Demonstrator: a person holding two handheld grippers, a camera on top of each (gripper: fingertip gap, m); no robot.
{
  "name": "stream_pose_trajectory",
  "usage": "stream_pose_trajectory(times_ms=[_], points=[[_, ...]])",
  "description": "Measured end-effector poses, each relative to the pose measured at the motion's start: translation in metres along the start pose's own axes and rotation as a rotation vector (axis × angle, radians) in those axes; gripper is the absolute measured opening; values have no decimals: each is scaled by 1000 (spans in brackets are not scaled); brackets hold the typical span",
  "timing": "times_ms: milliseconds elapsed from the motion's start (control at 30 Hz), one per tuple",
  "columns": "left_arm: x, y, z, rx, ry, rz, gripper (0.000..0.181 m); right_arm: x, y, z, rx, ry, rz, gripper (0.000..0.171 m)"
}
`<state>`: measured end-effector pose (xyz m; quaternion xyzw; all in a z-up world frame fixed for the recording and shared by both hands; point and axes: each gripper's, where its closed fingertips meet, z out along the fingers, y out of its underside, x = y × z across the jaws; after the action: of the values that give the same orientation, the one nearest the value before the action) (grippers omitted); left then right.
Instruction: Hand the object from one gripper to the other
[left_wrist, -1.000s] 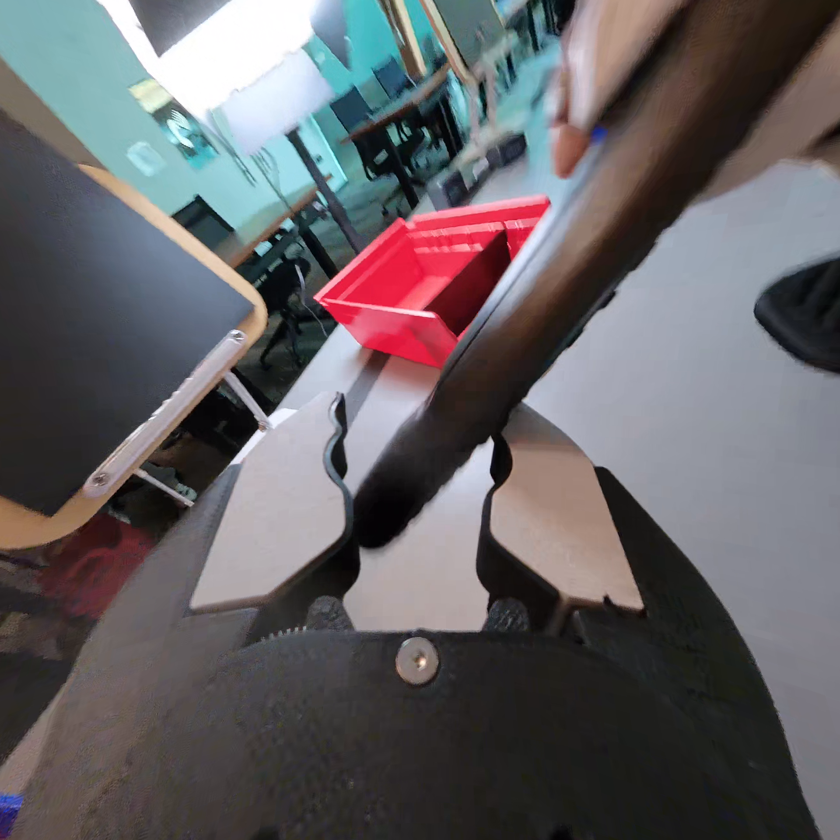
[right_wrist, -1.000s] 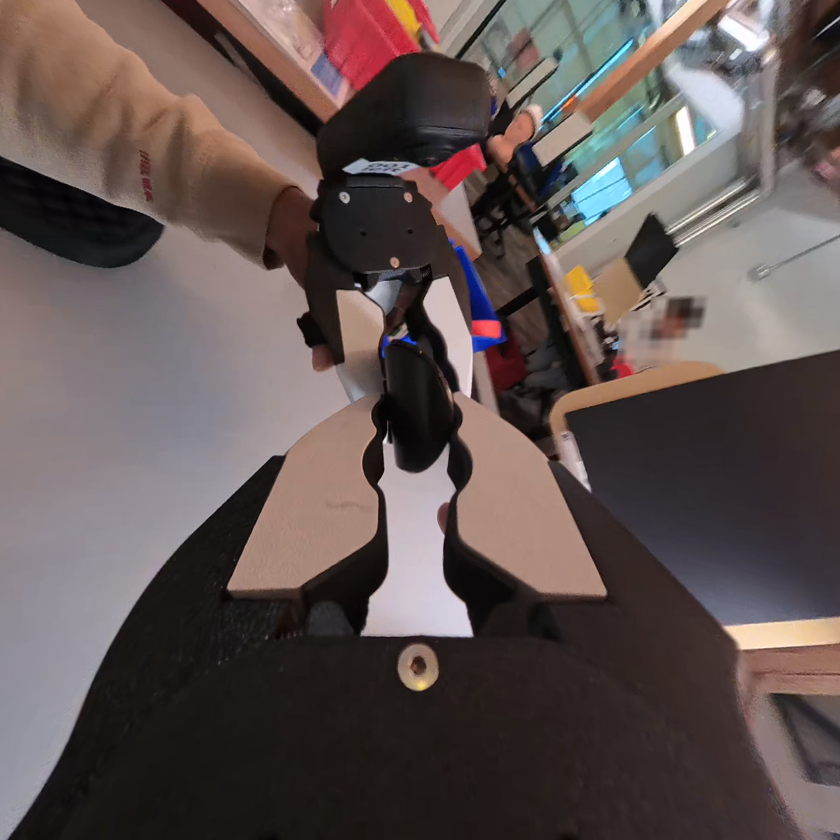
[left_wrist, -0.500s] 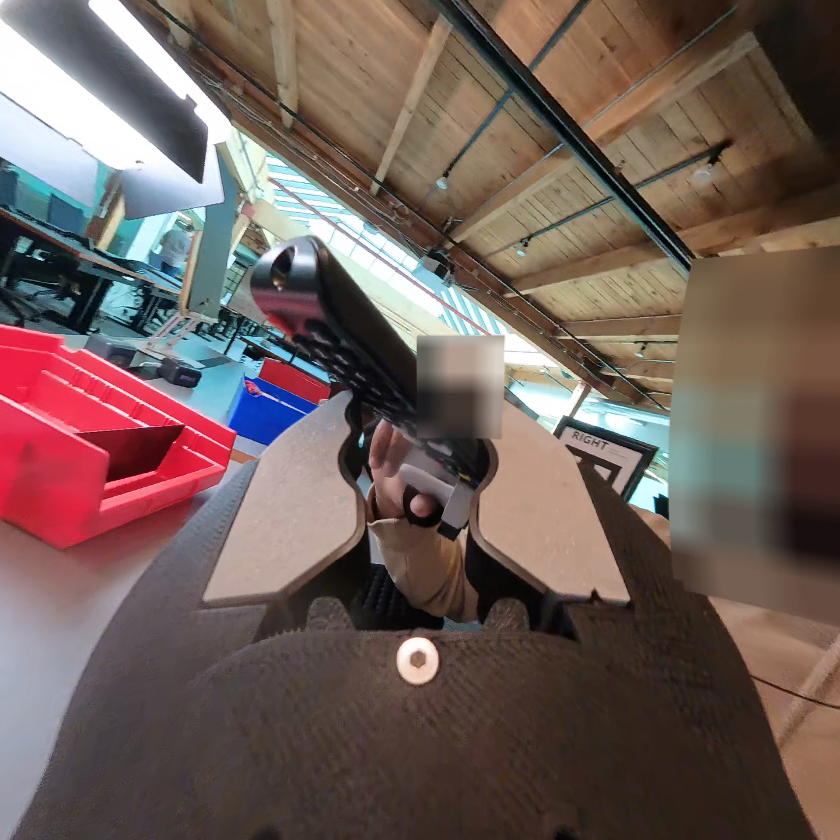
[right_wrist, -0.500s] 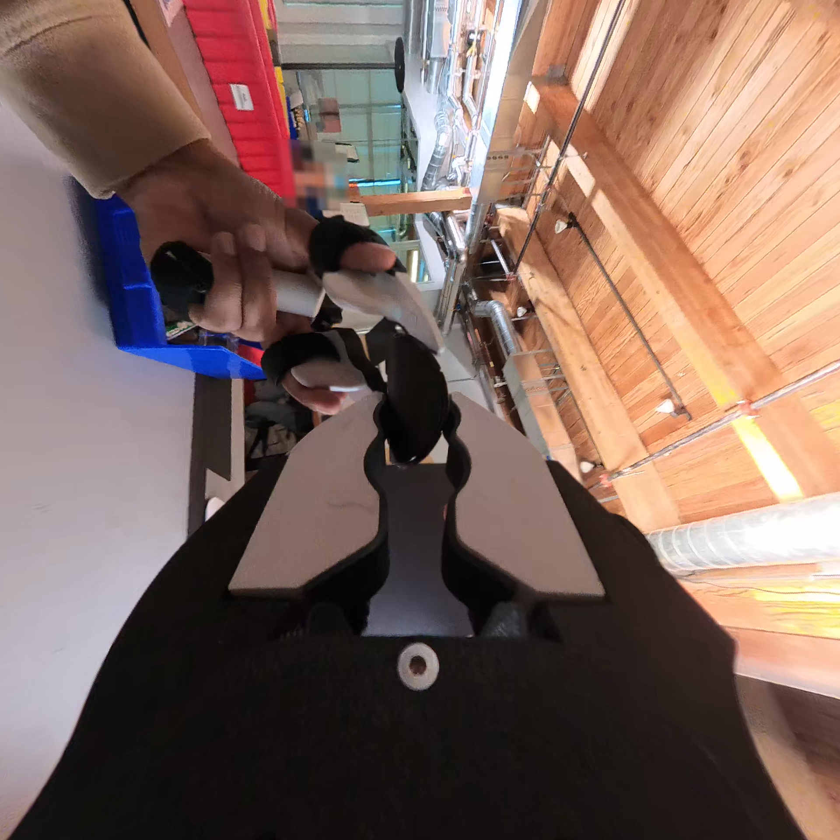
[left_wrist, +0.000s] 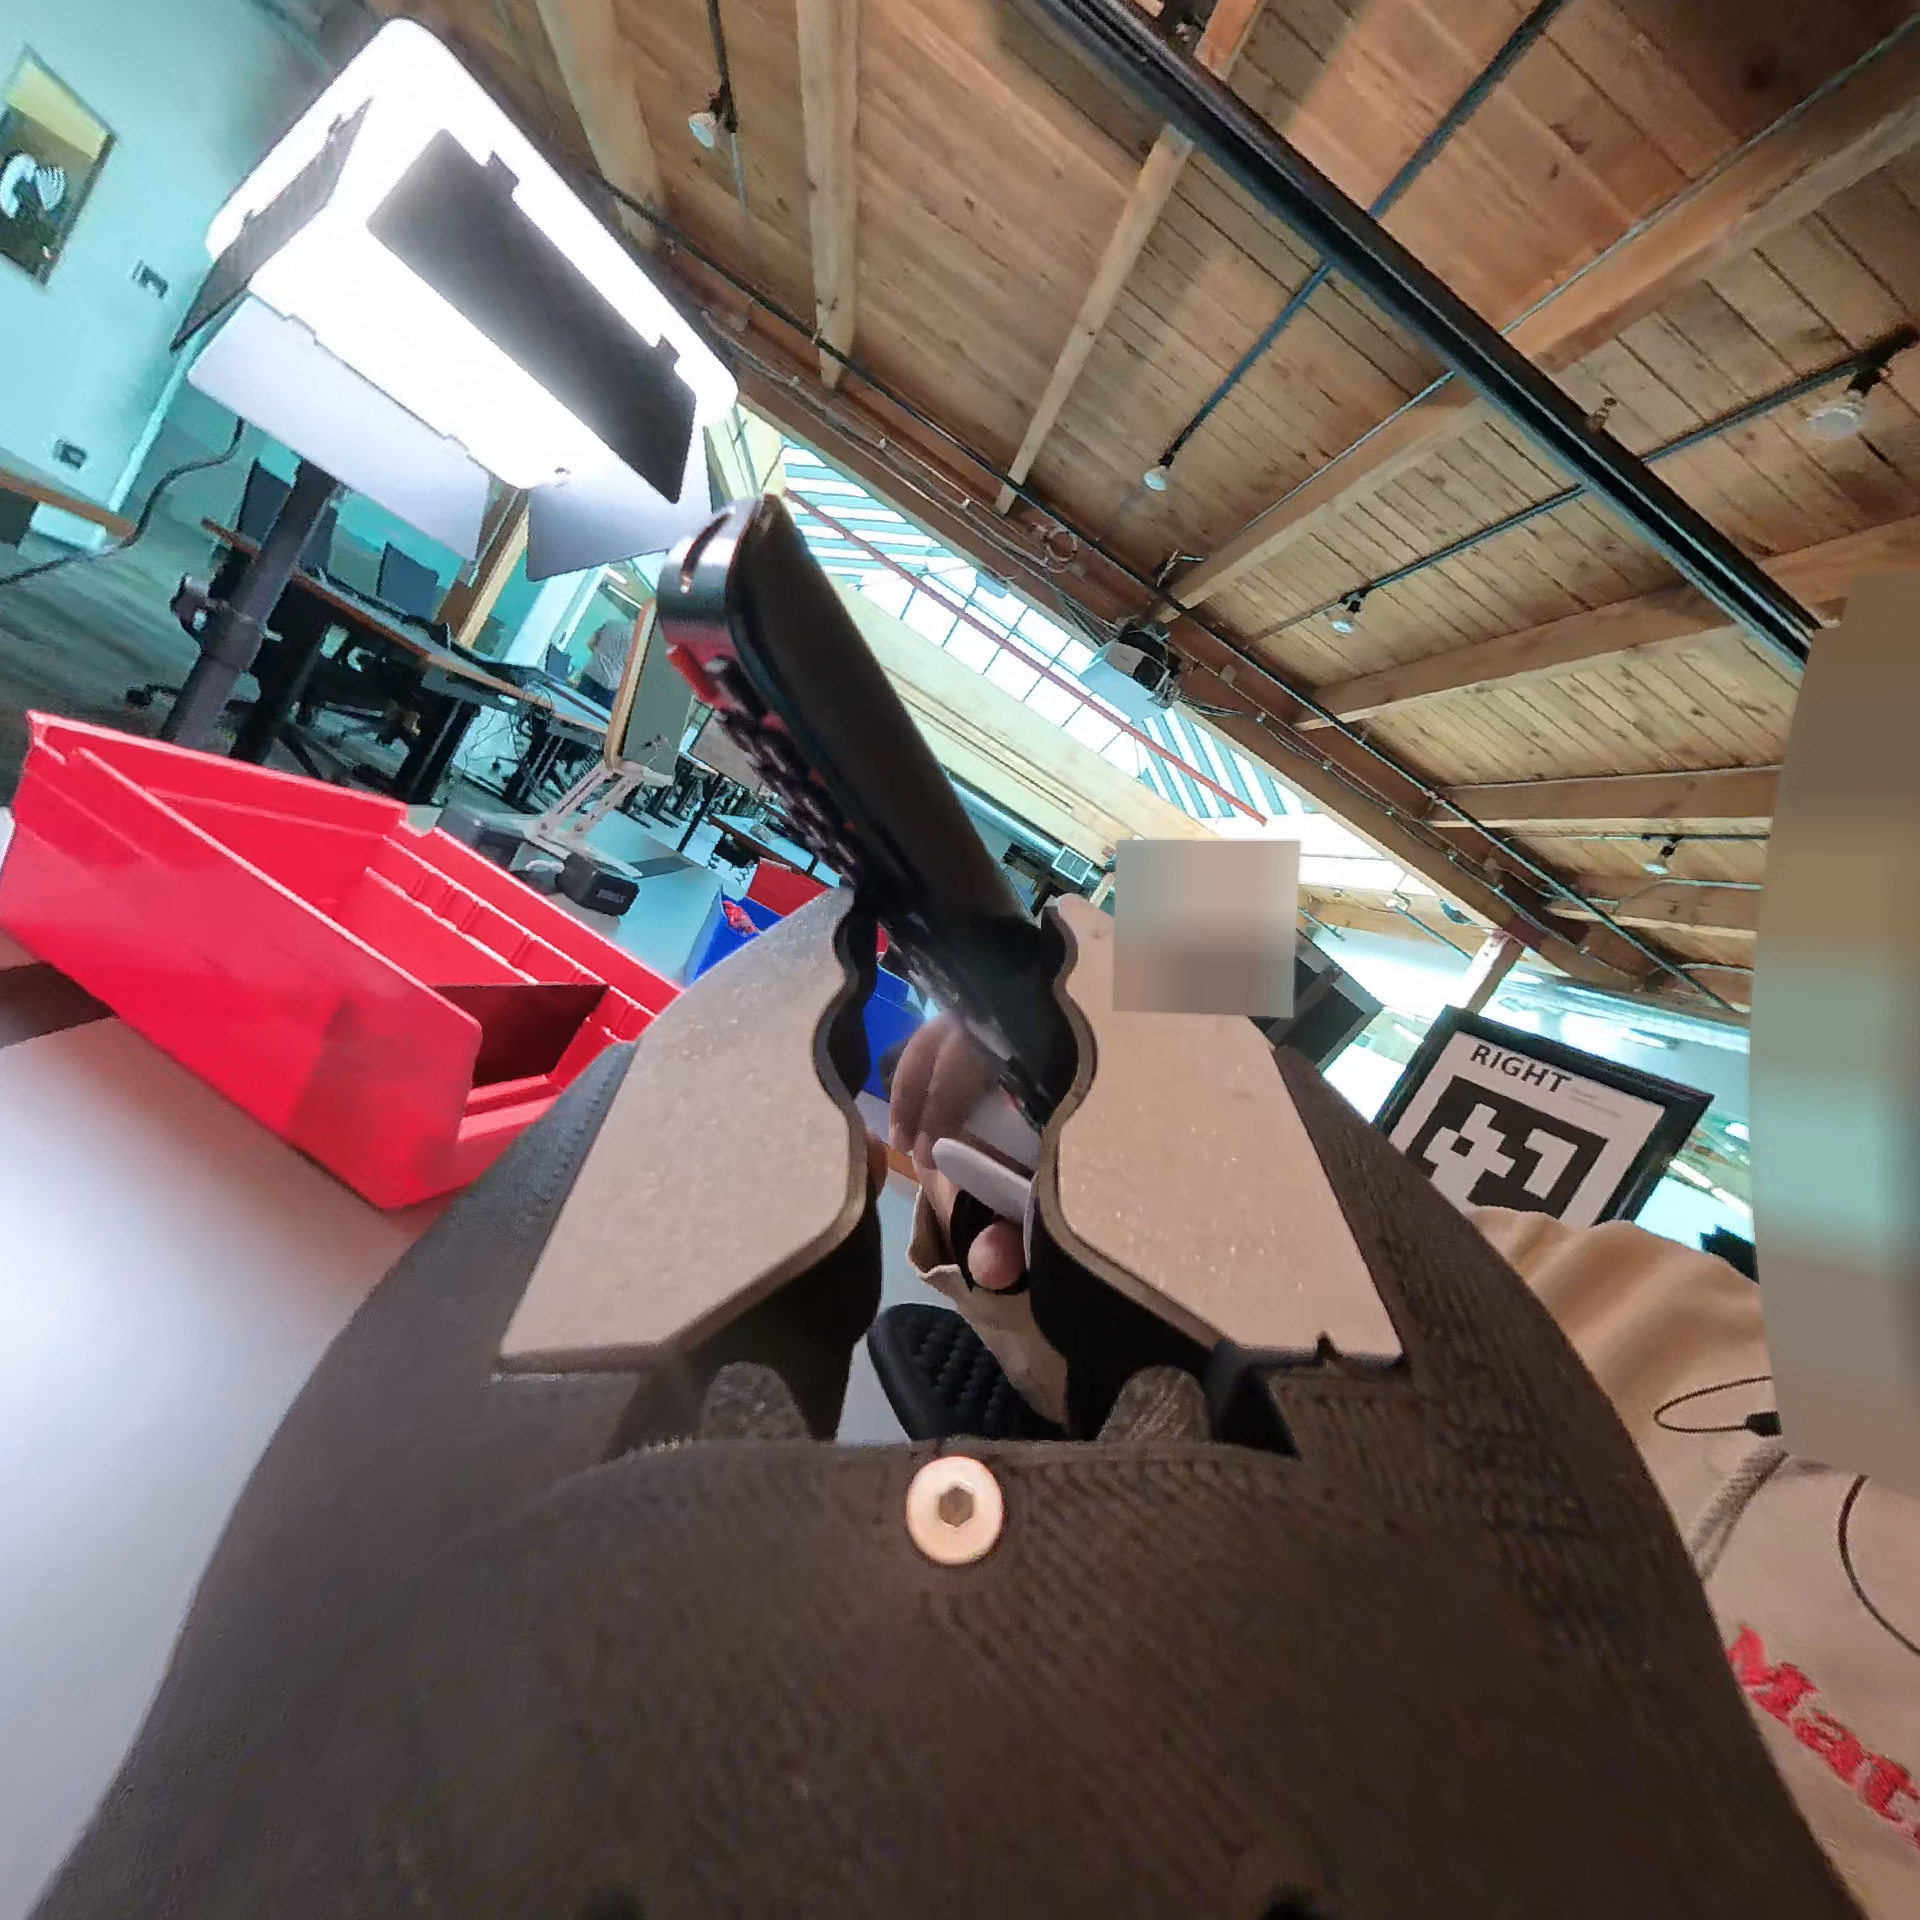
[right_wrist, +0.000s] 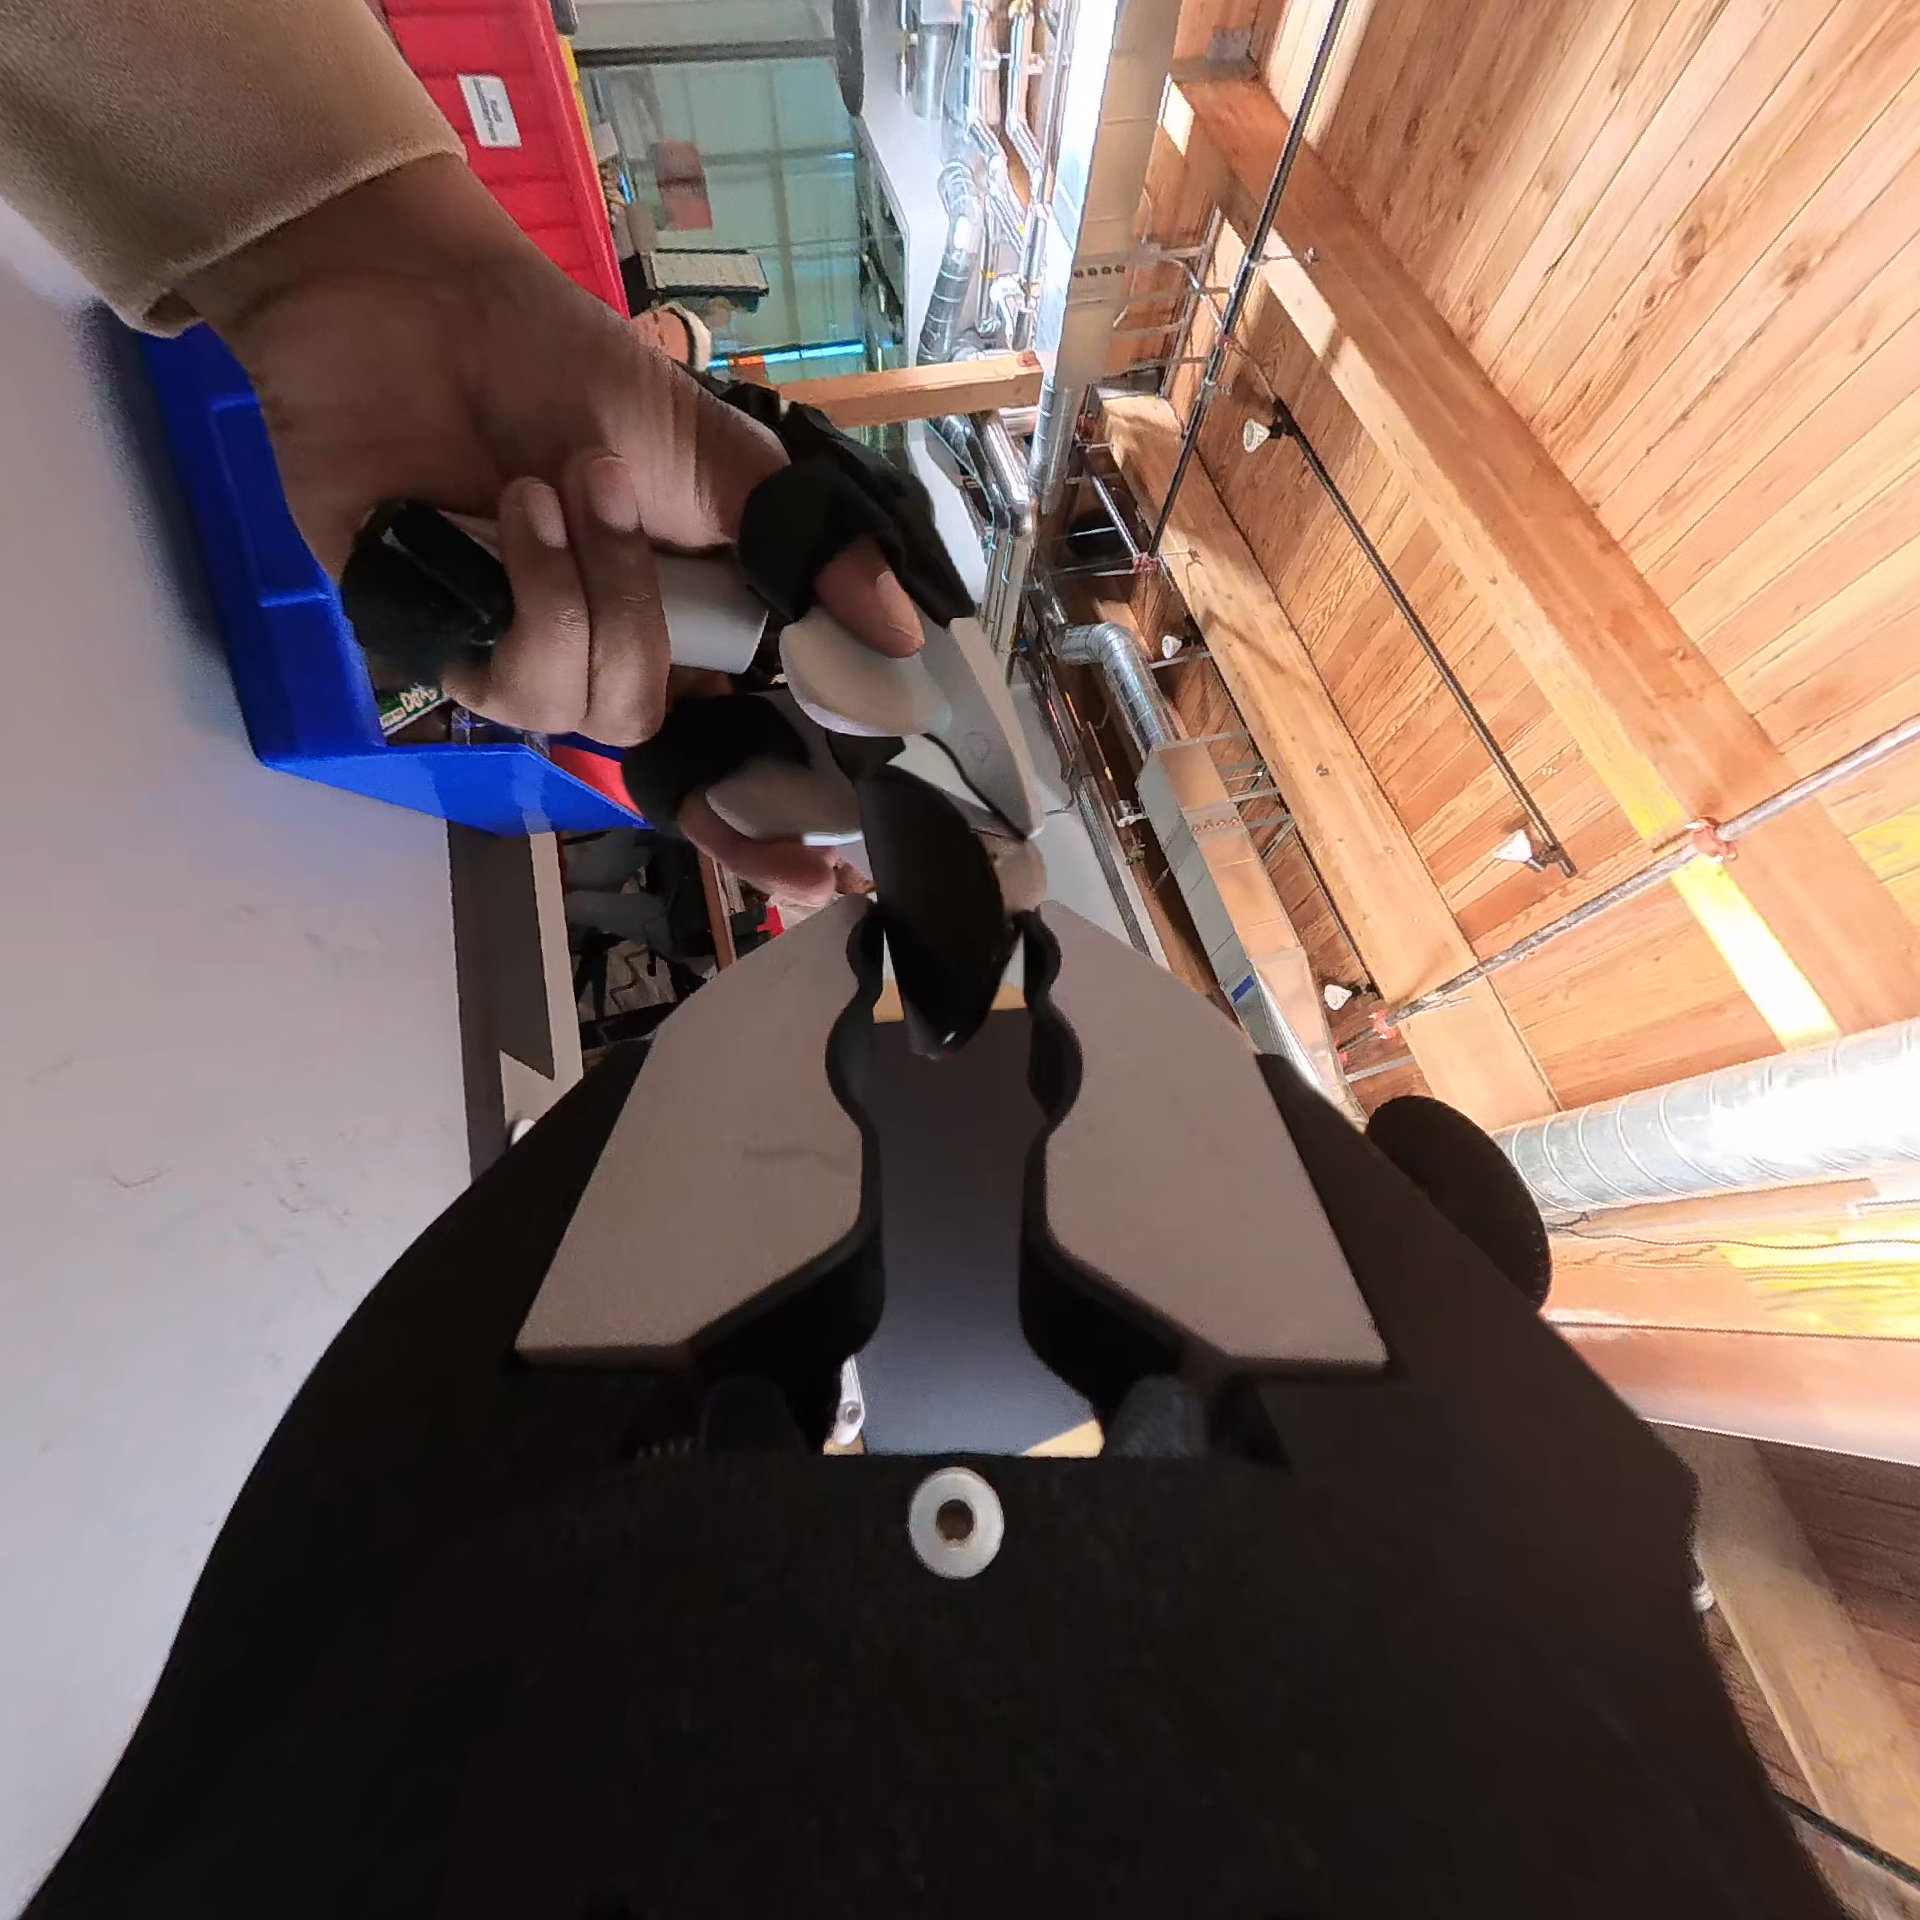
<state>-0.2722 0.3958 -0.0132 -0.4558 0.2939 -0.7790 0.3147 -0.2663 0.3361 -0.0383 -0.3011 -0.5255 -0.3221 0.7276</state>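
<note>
Left gripper (left_wrist: 951, 920) first: its two grey fingers (left_wrist: 707, 1164) sit close together with the black remote (left_wrist: 831, 748) wedged between the tips. The remote's back lies flat against the right-hand finger, its button side meets the very tip of the other, and a small gap opens lower down on that side. That reads as a pinch on the remote. From there the remote rises up and away to the left, red button near its far end, well clear of the table (left_wrist: 156, 1299). Over to the right gripper (right_wrist: 951, 940): the remote's rounded end pokes in between its fingertips, but thin slivers of light show on both sides, so I cannot tell whether those fingers are gripping it or just framing it. Beyond, in the right wrist view, the left gripper's pale fingers close around the remote's far part, and a bare hand (right_wrist: 499, 499) in a beige sleeve (right_wrist: 208, 135) is wrapped round its handle. Further out, a red bin (left_wrist: 260, 935) sits on the table to the left in the left wrist view, and a blue bin (right_wrist: 281, 623) sits at the table edge behind the hand. A bright light panel (left_wrist: 447, 312) and a wooden ceiling (left_wrist: 1351, 312) are overhead.
</note>
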Motion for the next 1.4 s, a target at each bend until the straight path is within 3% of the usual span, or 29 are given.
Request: stream_pose_trajectory(times_ms=[67,133,200,300,367,467,500,533,700,800,900,1000,1067,1267,1400], points=[[4,-4,-1,14,4,51,30,-1,0,1,0,-5,36,29],[6,-11,-5,39,-21,110,29,-8,10,3,-4,-96,222,37],[8,-15,-10,21,-48,207,27,-33,17,1,-13,-384,564,53],[14,-1,-10,-93,-30,378,19,-40,1,-11,21,-821,1330,77],[17,25,-1,-200,13,408,19,-39,7,-5,57,-818,1494,84],[6,60,17,-299,-7,474,20,-65,0,10,64,-759,1484,71],[7,59,18,-285,1,460,19,-68,6,13,47,-704,1447,44],[6,56,17,-281,-13,460,19,-68,10,13,57,-686,1428,36],[-11,27,2,-243,-189,551,16,-50,44,3,-47,-681,1418,23],[-19,10,-10,-249,-288,572,18,-14,106,-7,-252,-522,1343,22],[-23,-4,-20,-248,-352,599,18,15,208,-33,-612,-352,1174,22],[-25,-12,-26,-255,-388,623,18,15,324,-82,-1100,-355,901,23],[-24,-16,-28,-263,-412,642,18,-4,376,-112,-1326,-442,835,23],[-28,-30,-46,-309,-532,714,18,-74,436,-163,-1645,-676,747,23],[-25,-48,-62,-278,-579,722,17,-90,440,-163,-1659,-676,773,24]])
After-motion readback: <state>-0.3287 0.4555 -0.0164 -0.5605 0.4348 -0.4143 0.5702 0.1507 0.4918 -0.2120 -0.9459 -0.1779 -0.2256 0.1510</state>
